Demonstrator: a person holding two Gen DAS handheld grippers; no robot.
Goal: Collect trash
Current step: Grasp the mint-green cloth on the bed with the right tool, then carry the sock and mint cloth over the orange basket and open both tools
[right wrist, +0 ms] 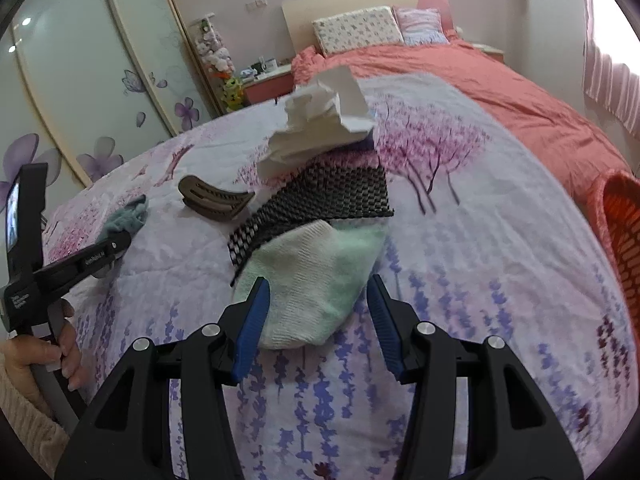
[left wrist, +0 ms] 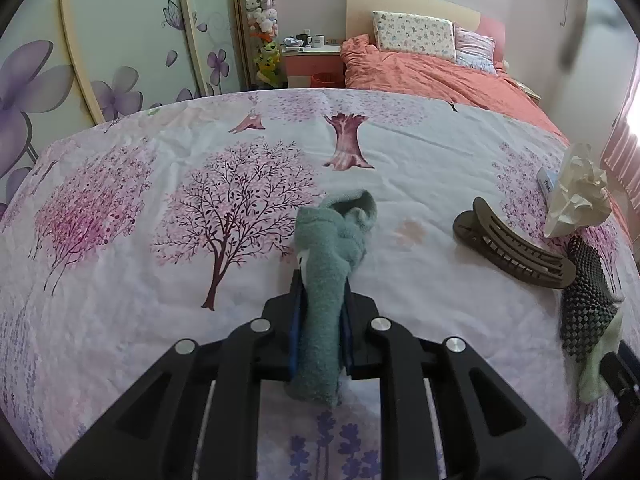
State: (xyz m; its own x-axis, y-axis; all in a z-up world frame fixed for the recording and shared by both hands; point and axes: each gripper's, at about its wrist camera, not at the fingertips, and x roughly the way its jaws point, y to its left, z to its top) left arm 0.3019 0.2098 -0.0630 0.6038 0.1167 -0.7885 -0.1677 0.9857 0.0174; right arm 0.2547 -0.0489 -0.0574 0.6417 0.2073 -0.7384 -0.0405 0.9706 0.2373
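bedroom scene: wardrobe doors [left wrist: 120, 52] with purple flower decals are standing along the left, and a bed with an orange duvet [left wrist: 432, 76] is sitting behind a work surface covered by a tree-print sheet [left wrist: 160, 208].

left gripper [left wrist: 322, 276] is clamping a teal fuzzy sock [left wrist: 332, 256]; both blue pads are pressing against the sock's sides, one end of the sock flopping forward onto the sheet, the other hanging back toward the camera. in the right wrist view the same gripper [right wrist: 120, 242] is showing at far left, the person's hand [right wrist: 52, 356] wrapping its handle.

right gripper [right wrist: 318, 308] is hovering with its fingers [right wrist: 254, 320] spread wide apart, straddling the near end of a pale green-and-white sock [right wrist: 316, 280]. cannot tell whether the pads are touching the sock.

crumpled white tissue [right wrist: 320, 120] is sitting at the far end of a small pile, on top of a black woven mesh piece [right wrist: 320, 196] that is overlapping the pale sock's far end. brown hair clip [right wrist: 216, 198] is lying just left of the mesh, between it and the teal sock. in the left wrist view the tissue [left wrist: 580, 192], clip [left wrist: 512, 248] and mesh [left wrist: 588, 304] are lining the right edge.

orange slatted basket [right wrist: 624, 240] is showing at the right edge of the right wrist view, beside the sheet-covered surface.
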